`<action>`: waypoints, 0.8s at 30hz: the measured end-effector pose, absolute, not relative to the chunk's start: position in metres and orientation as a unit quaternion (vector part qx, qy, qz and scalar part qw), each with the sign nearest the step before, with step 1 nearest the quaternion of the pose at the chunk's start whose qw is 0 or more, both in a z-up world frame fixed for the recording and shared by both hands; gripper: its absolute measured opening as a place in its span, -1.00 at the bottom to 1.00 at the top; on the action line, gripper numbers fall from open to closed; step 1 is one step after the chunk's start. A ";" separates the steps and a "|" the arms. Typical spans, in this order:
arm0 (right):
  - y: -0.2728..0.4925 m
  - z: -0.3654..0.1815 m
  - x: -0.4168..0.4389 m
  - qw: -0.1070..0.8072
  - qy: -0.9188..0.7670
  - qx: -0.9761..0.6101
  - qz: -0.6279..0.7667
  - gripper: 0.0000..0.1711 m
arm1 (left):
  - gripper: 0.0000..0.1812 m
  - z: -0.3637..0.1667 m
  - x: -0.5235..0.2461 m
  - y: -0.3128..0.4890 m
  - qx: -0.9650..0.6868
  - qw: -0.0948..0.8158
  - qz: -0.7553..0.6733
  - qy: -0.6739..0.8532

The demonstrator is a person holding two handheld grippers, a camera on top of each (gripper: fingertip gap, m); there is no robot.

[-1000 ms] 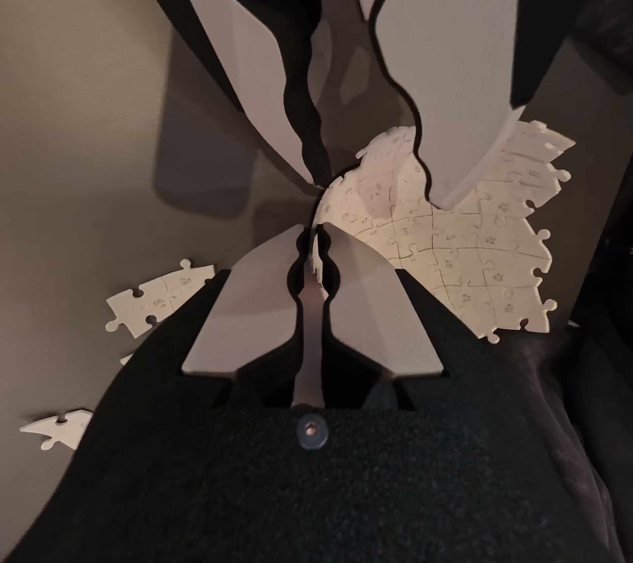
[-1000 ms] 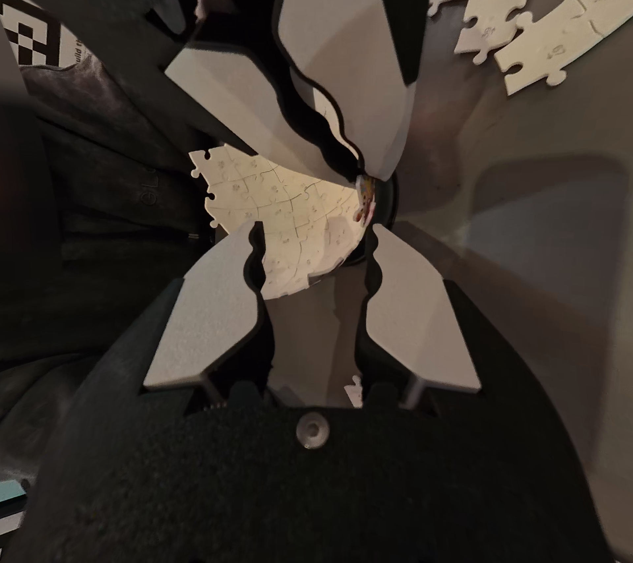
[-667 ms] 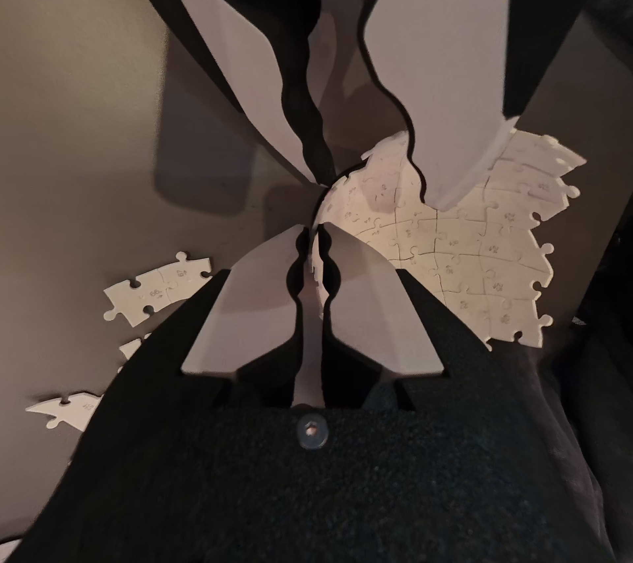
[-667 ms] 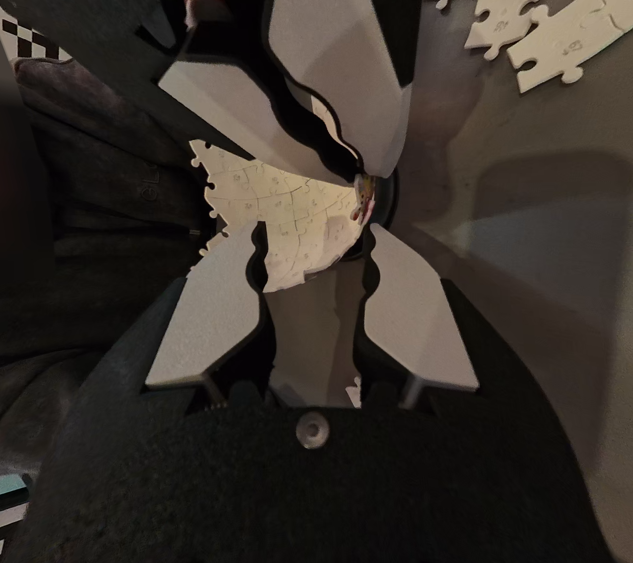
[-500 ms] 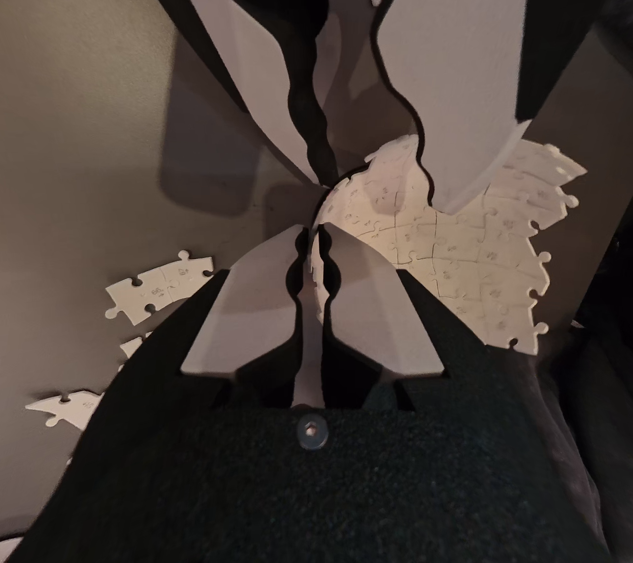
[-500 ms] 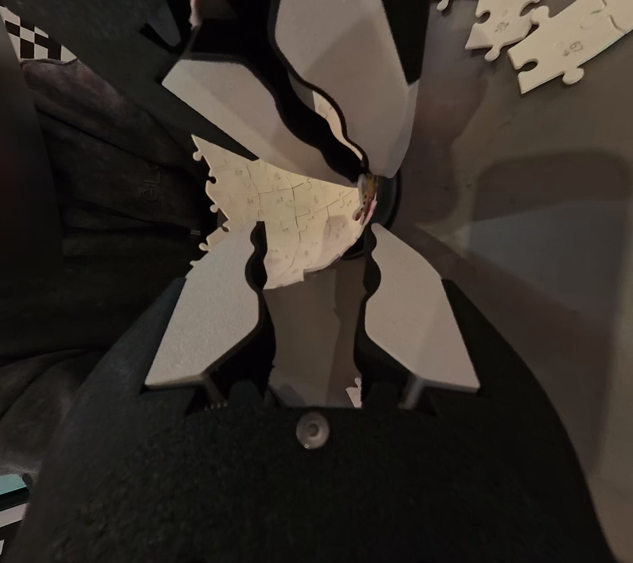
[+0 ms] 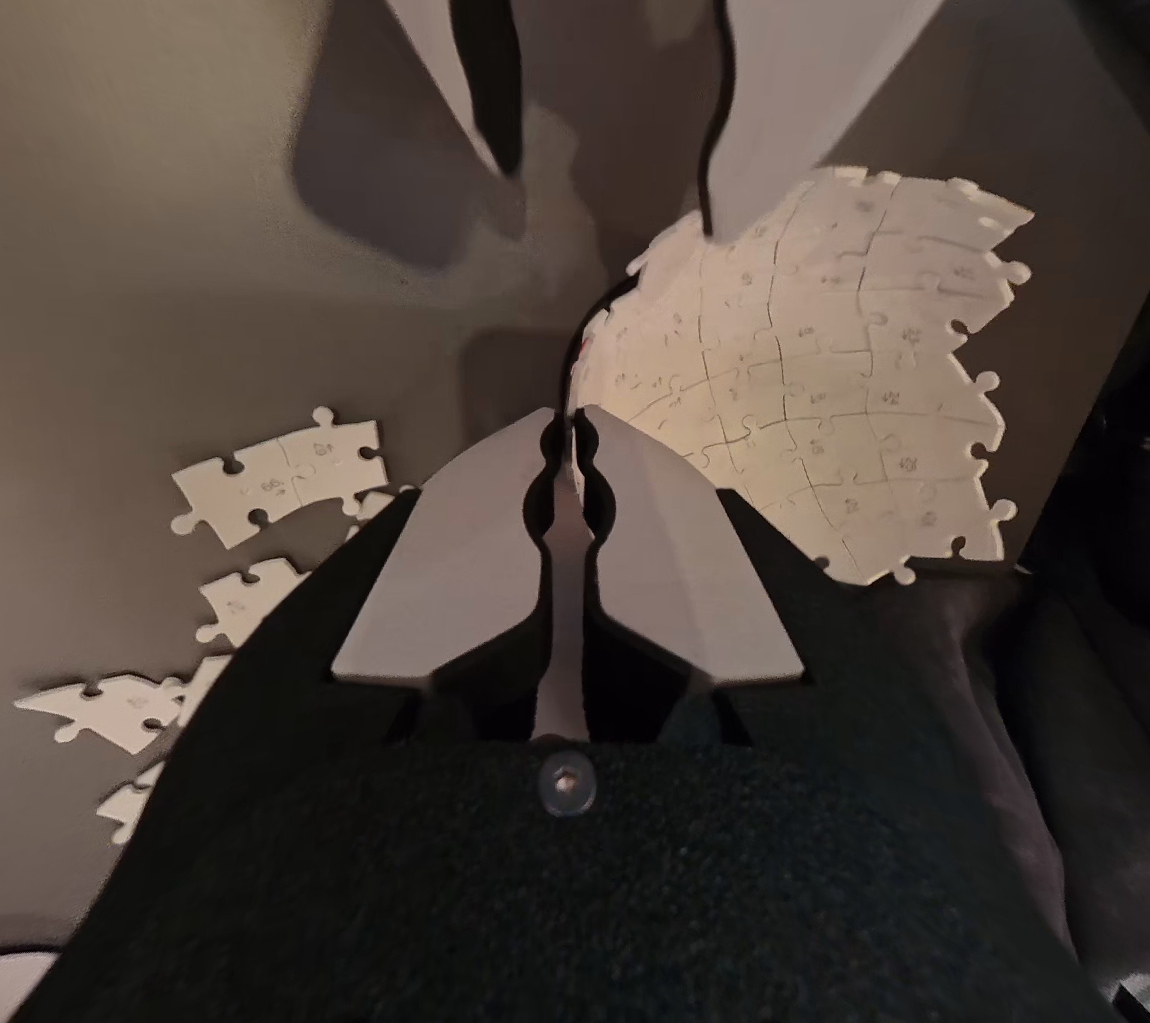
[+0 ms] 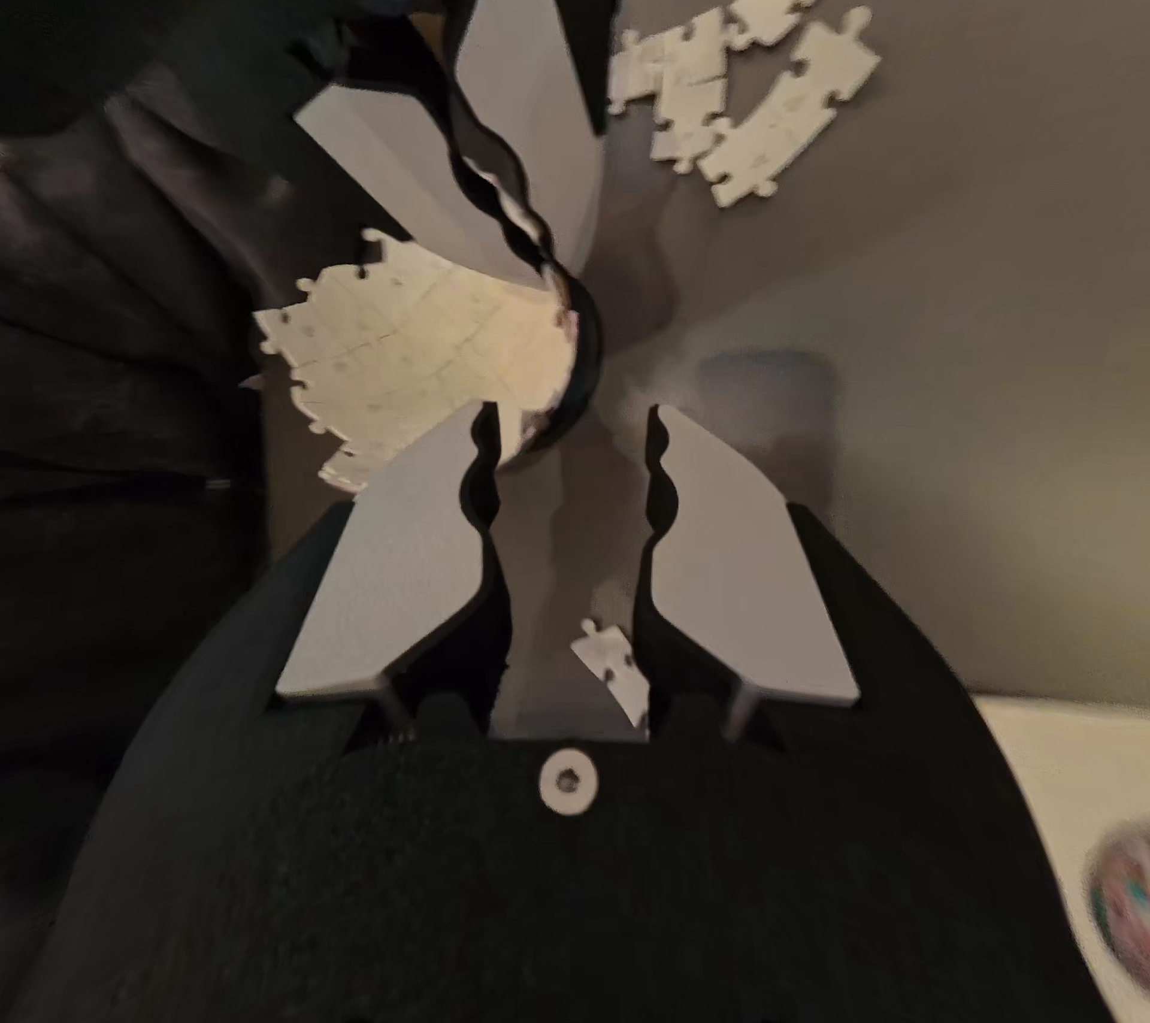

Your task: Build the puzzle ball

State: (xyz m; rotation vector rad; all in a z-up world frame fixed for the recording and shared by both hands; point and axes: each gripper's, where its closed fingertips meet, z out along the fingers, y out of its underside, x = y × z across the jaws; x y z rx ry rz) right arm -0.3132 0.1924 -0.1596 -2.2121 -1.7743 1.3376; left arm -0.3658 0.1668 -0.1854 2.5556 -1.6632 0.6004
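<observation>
The partly built puzzle ball (image 7: 809, 402) is a curved white shell of joined pieces with a dark outer rim, held in the air above the grey table. My left gripper (image 7: 569, 424) is shut on the shell's left edge. In the right wrist view the shell (image 8: 423, 352) hangs from the left gripper (image 8: 554, 271) at upper left. My right gripper (image 8: 570, 411) is open and empty, with its left fingertip just in front of the shell's lower rim. It also shows in the left wrist view (image 7: 607, 203), above the shell with jaws apart.
Loose white puzzle pieces (image 7: 280, 483) lie on the table to the left of my left gripper, and more of them (image 8: 778, 91) lie at the far right. One piece (image 8: 607, 663) lies under the right gripper. A white surface (image 8: 1058, 775) carries a blurred colourful object (image 8: 1120, 900). My hands' fingertips stand some 7 centimeters from each other.
My right gripper has pulled back from the shell's rim, which no longer sits between its open jaws. The left gripper keeps its hold, and the shell has tilted a little.
</observation>
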 end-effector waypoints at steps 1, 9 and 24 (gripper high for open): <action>0.200 -0.160 -0.307 0.026 -0.566 -0.721 0.399 -0.48 | -0.96 -0.186 -0.368 0.165 0.823 0.024 0.193 -0.534; 0.216 -0.147 -0.263 0.185 -0.551 -0.777 0.241 -0.49 | -0.88 -0.184 -0.374 0.168 0.826 0.022 0.202 -0.526; 0.127 -0.171 -0.235 0.292 -0.513 -0.764 0.262 -0.55 | -0.66 -0.190 -0.352 0.171 0.794 -0.003 0.243 -0.558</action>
